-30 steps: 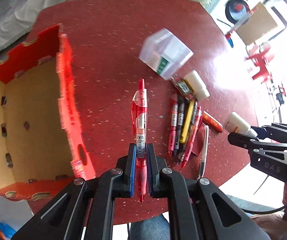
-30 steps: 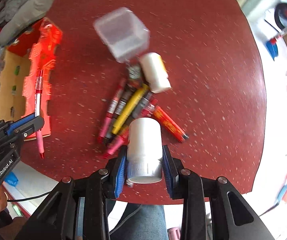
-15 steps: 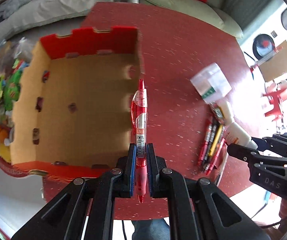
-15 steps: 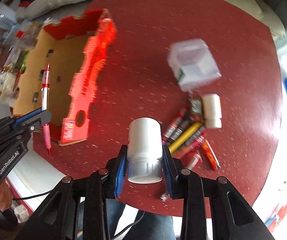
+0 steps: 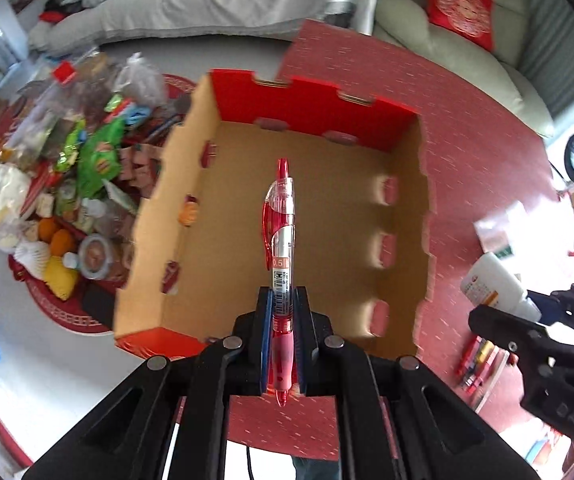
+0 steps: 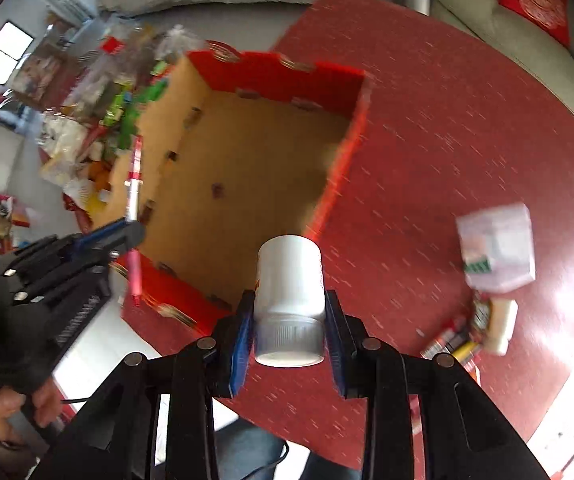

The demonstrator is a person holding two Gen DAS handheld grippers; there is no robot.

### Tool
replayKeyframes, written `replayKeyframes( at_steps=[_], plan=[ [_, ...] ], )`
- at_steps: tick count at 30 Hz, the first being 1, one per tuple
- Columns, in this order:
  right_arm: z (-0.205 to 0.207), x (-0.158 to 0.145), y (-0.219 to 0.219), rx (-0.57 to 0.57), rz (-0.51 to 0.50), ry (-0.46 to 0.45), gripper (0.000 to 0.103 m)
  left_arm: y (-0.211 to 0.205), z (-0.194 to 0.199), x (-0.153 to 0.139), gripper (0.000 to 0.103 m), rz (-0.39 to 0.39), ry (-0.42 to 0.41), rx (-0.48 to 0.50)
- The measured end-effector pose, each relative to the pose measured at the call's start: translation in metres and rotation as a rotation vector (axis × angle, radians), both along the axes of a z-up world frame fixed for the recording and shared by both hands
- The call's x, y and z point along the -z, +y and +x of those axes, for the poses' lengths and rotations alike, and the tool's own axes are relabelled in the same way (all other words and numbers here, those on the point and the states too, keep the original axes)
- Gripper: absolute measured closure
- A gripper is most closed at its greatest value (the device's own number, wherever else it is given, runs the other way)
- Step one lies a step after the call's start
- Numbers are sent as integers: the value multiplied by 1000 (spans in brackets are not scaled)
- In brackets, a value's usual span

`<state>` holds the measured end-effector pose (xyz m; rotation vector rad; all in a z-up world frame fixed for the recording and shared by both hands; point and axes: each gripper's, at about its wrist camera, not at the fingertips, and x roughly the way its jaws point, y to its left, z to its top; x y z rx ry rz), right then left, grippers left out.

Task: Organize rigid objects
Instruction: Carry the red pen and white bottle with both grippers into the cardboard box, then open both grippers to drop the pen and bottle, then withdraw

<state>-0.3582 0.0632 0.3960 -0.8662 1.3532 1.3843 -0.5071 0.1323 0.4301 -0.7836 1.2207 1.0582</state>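
While pen [image 5: 281, 264] (clamped) overhangs box [image 5: 315, 108].

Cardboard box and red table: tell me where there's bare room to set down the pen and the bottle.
The cardboard box floor is bare wall to wall; the red pen in the left gripper hangs over it. The red table is bare between the box and the clear container. Crowded: the marker pile below that container.

Left hand-held gripper [image 5: 281, 344] and right hand-held gripper [image 6: 289, 334] point steeply down, each clamped.
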Motion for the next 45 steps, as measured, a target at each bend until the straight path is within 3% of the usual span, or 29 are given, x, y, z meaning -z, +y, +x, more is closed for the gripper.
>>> replayKeyframes(
  at_steps=[6,13,19,27,40,41,43,44,45],
  plan=[
    [-24,3,34,-48,19,7,69,-2,-19,41,93,30,44,-53],
    [-32,19,63,-33,-6,24,69,4,-46,82,93,-2,56,-85],
    [-29,32,80,-30,-22,10,69,26,-41,103,93,-26,52,-93],
    [-17,58,99,-6,-79,-15,69,61,-23,159,93,-63,56,-106],
    [-7,88,113,22,-129,-41,68,72,-12,184,92,-115,75,-85],
    [-6,88,113,25,-125,-49,68,74,-10,186,86,-116,72,-75],
    [-8,88,115,18,-123,-39,64,78,-10,187,54,-107,66,-81],
    [-9,87,115,12,-122,-28,54,79,-12,185,28,-86,57,-91],
    [-10,86,115,5,-116,-6,49,80,-14,184,21,-56,61,-107]
  ],
)
